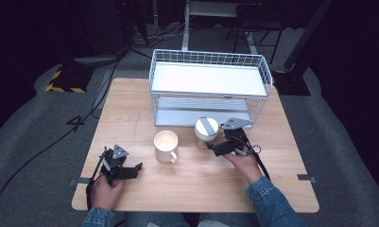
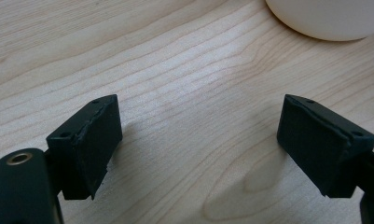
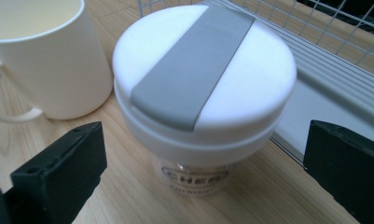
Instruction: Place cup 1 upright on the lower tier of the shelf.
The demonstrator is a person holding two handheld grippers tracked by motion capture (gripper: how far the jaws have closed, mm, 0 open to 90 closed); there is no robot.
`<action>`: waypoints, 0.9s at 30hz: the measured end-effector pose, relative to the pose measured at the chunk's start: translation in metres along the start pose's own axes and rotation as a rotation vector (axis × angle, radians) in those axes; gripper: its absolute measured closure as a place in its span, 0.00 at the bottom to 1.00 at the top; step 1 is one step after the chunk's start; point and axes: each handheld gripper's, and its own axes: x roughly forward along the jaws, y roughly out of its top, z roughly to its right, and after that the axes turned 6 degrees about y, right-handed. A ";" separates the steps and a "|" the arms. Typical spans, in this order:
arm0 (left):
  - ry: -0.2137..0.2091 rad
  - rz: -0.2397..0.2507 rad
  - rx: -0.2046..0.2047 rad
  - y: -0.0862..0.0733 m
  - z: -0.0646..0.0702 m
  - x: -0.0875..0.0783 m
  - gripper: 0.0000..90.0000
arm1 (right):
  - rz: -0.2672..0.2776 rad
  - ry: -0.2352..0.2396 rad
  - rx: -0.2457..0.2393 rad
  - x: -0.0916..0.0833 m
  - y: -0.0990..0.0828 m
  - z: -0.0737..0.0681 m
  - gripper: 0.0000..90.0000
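Jar (image 1: 206,132) with grey-striped white lid is seen at mug's (image 1: 166,146) 3 o'clock, framed by right gripper (image 1: 214,147), jaws wide, nothing clamped. Left gripper (image 1: 134,170), jaws apart and empty, is rested on table (image 1: 130,101).

The table (image 1: 130,99) is seen whole from above its near edge, looking forward and down. The left gripper view is held close over bare wood, the mug (image 2: 329,18) at its top edge. The right gripper view is set close on the lidded jar (image 3: 203,93), with the mug shared beside it.
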 end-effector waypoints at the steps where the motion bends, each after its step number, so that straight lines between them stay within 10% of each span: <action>1: 0.000 0.000 0.000 0.000 0.000 0.000 0.16 | 0.000 0.000 0.000 0.000 0.000 0.000 0.00; 27: 0.000 0.000 -0.001 0.000 0.000 0.000 0.16 | 0.030 0.074 0.093 0.045 -0.012 0.012 0.09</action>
